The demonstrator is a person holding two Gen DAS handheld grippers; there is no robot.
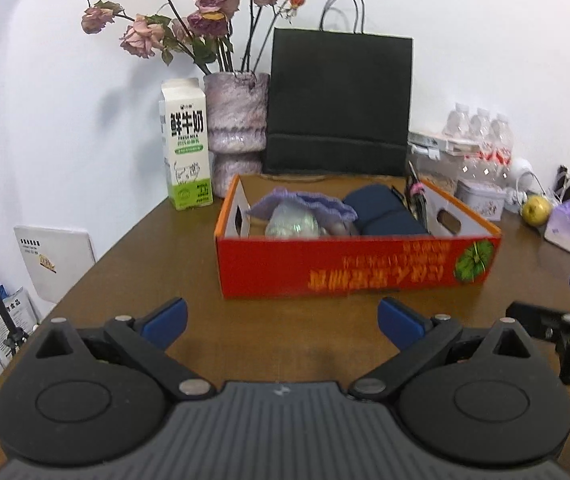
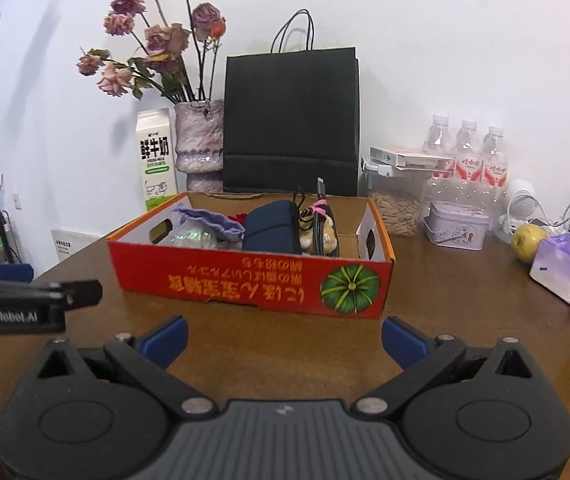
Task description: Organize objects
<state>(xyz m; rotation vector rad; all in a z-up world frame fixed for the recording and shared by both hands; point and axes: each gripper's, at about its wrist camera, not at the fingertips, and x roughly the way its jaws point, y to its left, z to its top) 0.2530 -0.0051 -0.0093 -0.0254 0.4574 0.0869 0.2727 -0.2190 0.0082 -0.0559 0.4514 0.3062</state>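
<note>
Left wrist view is showing the red cardboard box (image 1: 359, 264) sitting mid-table on the brown wooden table (image 1: 157, 248), open top, orange rim, white inner walls with cut-out handle holes, upside-down yellow print and a green pumpkin graphic on its front face. Left gripper (image 1: 283, 318) is hovering just short of it, blue-padded jaws spread wide, nothing between them. Right gripper (image 2: 285, 338) is doing the same from its side: jaws apart, empty, box just ahead.

Box is holding a lilac knitted pouch (image 2: 213, 220) over a shiny crinkly wrapped bundle (image 1: 291, 220), a dark navy fabric case (image 2: 271, 228) next to it, then a small plush toy (image 2: 323, 234) with black cables and a pink tie lying against it. Right end of the box is looking bare.

Behind the box: matte black paper bag (image 2: 291, 120) with cord handles, mottled pink-white vase (image 1: 237, 120) with dried roses (image 1: 189, 20), milk carton (image 1: 185, 140) upright just beside the vase. Off to the right: clear lidded tub of seeds (image 2: 397, 204), 3 plastic water bottles (image 2: 467, 152), small lilac tin (image 2: 457, 224), yellow-green fruit (image 2: 527, 242), purple-white packet (image 2: 565, 268).
</note>
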